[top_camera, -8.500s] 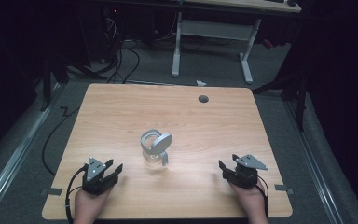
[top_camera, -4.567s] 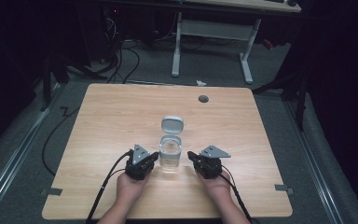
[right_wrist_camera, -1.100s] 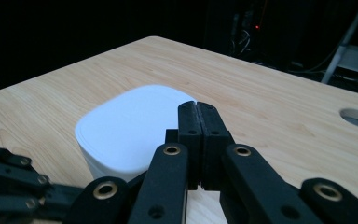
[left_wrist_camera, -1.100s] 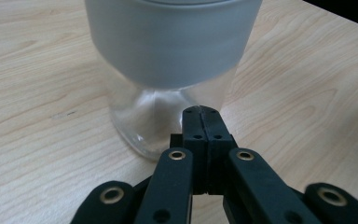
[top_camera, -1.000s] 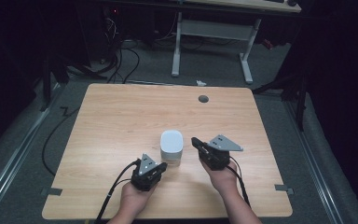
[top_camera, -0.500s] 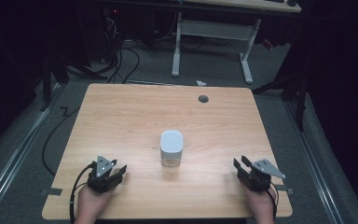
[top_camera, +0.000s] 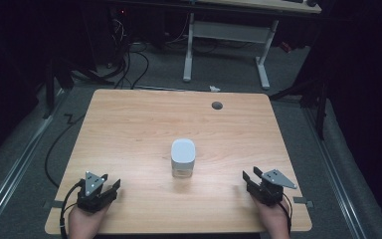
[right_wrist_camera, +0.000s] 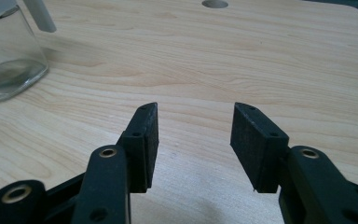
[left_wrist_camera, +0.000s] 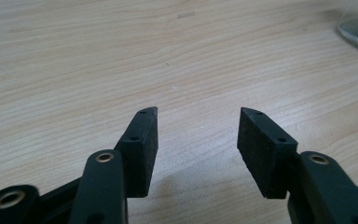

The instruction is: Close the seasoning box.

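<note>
Lidded glass jar (top_camera: 183,158) stands upright on the table (top_camera: 129,129), about mid-table and nearer the person's edge than the far one. Left gripper (top_camera: 110,186) rests on the table well to the jar's left and nearer the person; right gripper (top_camera: 247,180) likewise well to the jar's right, both apart from it, jaws parted over bare tabletop. Cable hole (top_camera: 217,105) lies beyond the jar, slightly right, near the far edge; desk frame (top_camera: 226,45) stands on the floor behind the table.

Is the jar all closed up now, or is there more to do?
Looks finished. The clear jar stands upright mid-table with its white lid on top. Nothing is in hand: the left gripper and right gripper rest near the table's front corners, jaws open. Nothing obvious is left.
</note>
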Available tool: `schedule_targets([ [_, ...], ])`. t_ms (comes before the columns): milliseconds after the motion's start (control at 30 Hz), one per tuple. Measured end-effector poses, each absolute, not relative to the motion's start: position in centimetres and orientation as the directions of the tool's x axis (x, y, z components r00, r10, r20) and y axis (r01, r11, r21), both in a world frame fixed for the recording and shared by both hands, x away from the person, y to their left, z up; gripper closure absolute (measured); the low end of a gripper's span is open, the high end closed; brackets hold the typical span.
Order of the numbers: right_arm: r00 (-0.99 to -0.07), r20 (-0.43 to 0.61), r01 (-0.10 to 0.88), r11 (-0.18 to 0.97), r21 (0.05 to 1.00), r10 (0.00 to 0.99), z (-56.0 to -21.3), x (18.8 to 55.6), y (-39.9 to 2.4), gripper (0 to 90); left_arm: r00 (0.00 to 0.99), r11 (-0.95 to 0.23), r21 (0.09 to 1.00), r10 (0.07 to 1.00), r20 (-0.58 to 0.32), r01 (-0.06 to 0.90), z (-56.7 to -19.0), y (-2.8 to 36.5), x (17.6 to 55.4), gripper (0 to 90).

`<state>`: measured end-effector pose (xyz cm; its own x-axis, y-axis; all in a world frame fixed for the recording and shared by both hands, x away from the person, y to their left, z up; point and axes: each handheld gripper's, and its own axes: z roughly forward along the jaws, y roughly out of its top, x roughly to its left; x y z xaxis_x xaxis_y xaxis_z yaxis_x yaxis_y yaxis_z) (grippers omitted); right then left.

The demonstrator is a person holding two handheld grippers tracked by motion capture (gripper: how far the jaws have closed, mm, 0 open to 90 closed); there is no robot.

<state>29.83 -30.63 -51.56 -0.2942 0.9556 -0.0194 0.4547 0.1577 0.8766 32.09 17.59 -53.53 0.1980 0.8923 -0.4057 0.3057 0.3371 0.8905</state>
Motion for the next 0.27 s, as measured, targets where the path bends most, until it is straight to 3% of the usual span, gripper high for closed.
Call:
schedule_targets([
  [267, -0.279, -0.005, 0.479, 0.144, 0.866, 0.96, -51.78, 29.63, -31.07, 48.1, 0.222, 0.317, 0.891, 0.89, -0.398, 0.326, -53.82, 16.71, 32.61, 48.0],
])
